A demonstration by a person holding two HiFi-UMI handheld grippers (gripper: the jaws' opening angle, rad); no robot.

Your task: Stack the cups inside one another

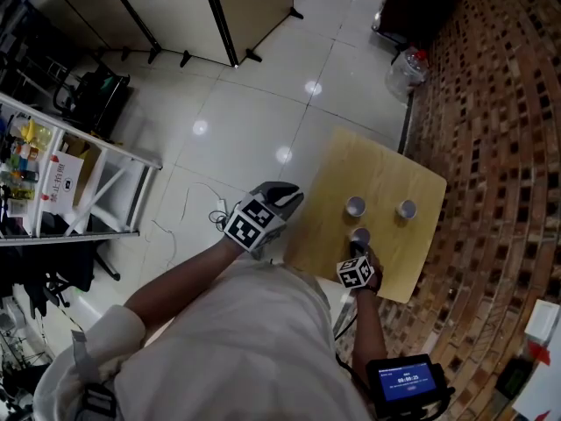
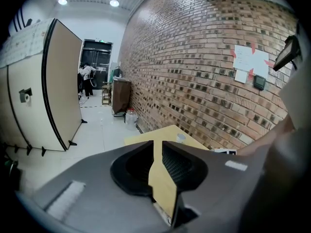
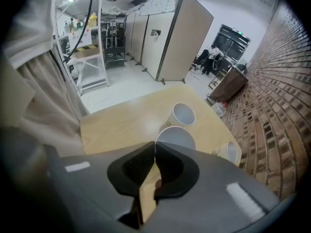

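pale wooden tabletop beside brick wall, on tiled floor. right tongs pitched steeply down, forearm reaching over the near edge, clenched on rim of near cup. second cup and third cup stand apart beyond it. left tongs tilted mildly down off the tabletop's left edge, released, empty.

Both arms reach forward, grippers angled down.
The left gripper has its jaws a narrow gap apart with nothing between them. The right gripper, tilted steeply, pinches its jaws together on the near rim of a cup.
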